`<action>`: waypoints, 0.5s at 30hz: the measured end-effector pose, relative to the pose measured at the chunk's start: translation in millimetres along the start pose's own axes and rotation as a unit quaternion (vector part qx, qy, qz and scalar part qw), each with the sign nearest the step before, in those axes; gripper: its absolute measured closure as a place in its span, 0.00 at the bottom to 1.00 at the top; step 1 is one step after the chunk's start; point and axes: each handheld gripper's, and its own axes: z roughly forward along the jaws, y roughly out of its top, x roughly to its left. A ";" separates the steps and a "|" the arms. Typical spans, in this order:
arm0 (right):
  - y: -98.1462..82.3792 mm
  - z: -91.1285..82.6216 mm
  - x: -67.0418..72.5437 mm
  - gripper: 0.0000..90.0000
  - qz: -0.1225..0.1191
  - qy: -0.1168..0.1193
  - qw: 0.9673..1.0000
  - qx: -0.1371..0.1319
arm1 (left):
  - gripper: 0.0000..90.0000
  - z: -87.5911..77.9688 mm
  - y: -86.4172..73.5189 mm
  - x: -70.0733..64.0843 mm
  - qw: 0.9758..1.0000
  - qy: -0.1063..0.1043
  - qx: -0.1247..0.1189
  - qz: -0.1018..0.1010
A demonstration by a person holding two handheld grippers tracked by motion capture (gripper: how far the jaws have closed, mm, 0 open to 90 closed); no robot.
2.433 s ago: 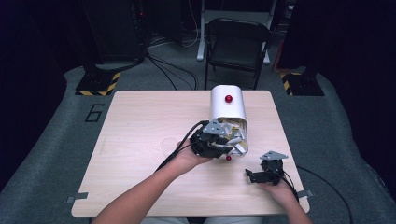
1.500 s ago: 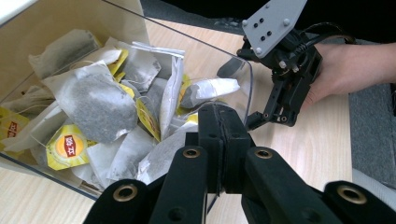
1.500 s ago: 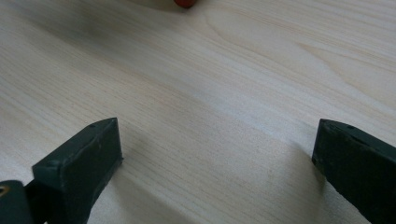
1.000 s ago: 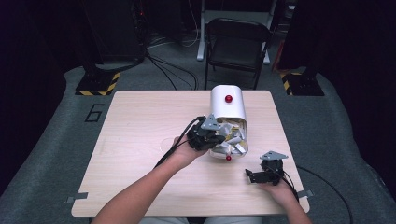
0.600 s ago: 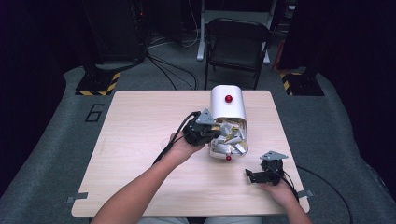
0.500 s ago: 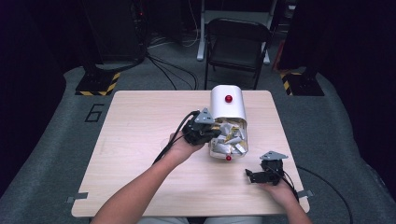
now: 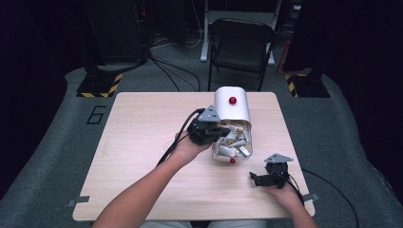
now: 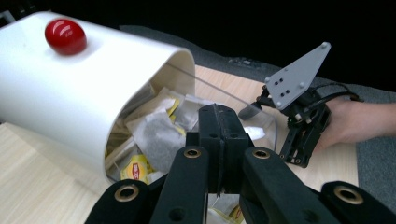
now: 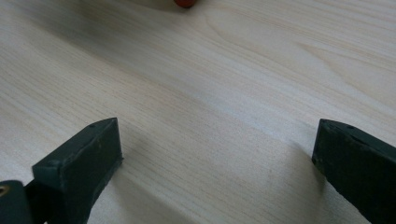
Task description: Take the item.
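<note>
One risk: left hand-held gripper (image 8: 219, 140), jaws shut and empty at the tipped white canister (image 7: 232, 105), could scatter loose tea bags (image 7: 233, 140) across the tabletop (image 7: 142, 123); right hand-held gripper (image 9: 215, 154) rests open, empty.

White canister (image 7: 232, 105) with a red knob (image 7: 232, 100) on top, lying on its side near the far edge of the surface (image 7: 142, 142), right of centre. Open mouth faces the near edge. Tea bags (image 7: 233, 140) fill it. Second red knob (image 7: 232, 161) lies just before the mouth.
</note>
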 end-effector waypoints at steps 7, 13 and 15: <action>0.0 0.0 0.0 0.01 0.000 0.000 1.000 0.000 | 1.00 -9.2 10.0 -3.3 1.000 -0.001 -0.013 0.004; 0.0 0.0 0.0 0.01 0.000 0.000 1.000 0.000 | 1.00 -17.4 17.9 -3.0 1.000 0.003 -0.026 0.011; 0.0 0.0 0.0 0.01 0.000 0.000 1.000 0.000 | 1.00 -19.0 19.4 -2.2 0.999 0.003 -0.032 0.006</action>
